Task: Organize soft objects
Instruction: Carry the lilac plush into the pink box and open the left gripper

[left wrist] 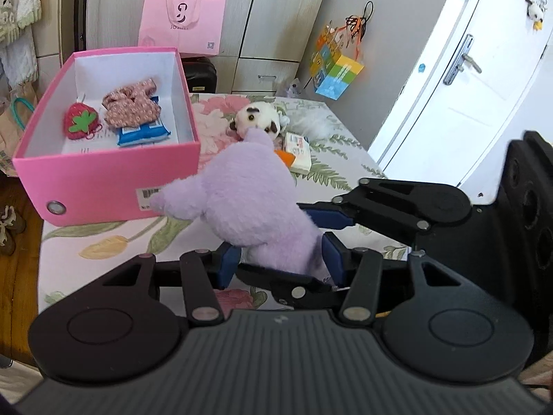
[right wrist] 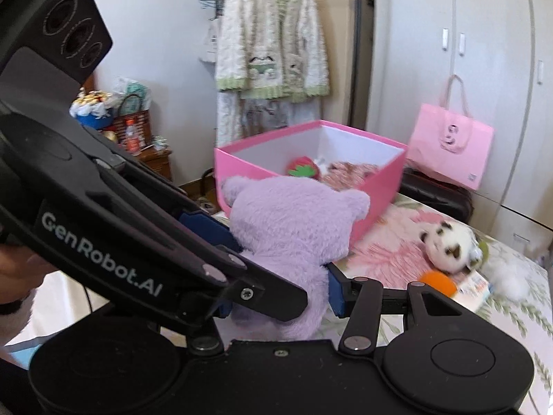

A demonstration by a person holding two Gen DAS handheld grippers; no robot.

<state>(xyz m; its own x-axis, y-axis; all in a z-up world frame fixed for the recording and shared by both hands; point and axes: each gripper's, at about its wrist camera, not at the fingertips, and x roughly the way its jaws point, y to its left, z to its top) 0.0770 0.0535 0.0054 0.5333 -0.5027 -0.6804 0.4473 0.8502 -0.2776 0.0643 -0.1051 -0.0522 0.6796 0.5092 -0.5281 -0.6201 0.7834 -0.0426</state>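
Bedroom scene, with a floral bedspread [left wrist: 114, 238] covering the bed and pale wardrobe doors behind it. The main thing is a fluffy lilac plush toy [left wrist: 255, 200], pretty chunky, with two stubby pointed ears or limbs sticking out, fur looking soft and a bit matted. It's up off the bedspread, just in front of the open pink box [left wrist: 103, 186], which sits on the bed's near corner.

Both grippers have hold of it at once. The left gripper [left wrist: 281, 264] has its blue pads pressed into the plush's narrow lower part, clamped on it from either side. The right gripper [right wrist: 276, 287] is squeezing the same toy lower down on the body, and from that camera the left one crosses in from the left and bites in next to it.

Inside the box: a red strawberry plush [left wrist: 80, 121], a pink patterned fabric piece [left wrist: 133, 105] and a blue packet [left wrist: 143, 133]. Further back on the bed lies a white spotted plush [left wrist: 257, 119], near something orange [right wrist: 437, 282]. A pink paper bag [left wrist: 183, 20] leans on the wardrobe.
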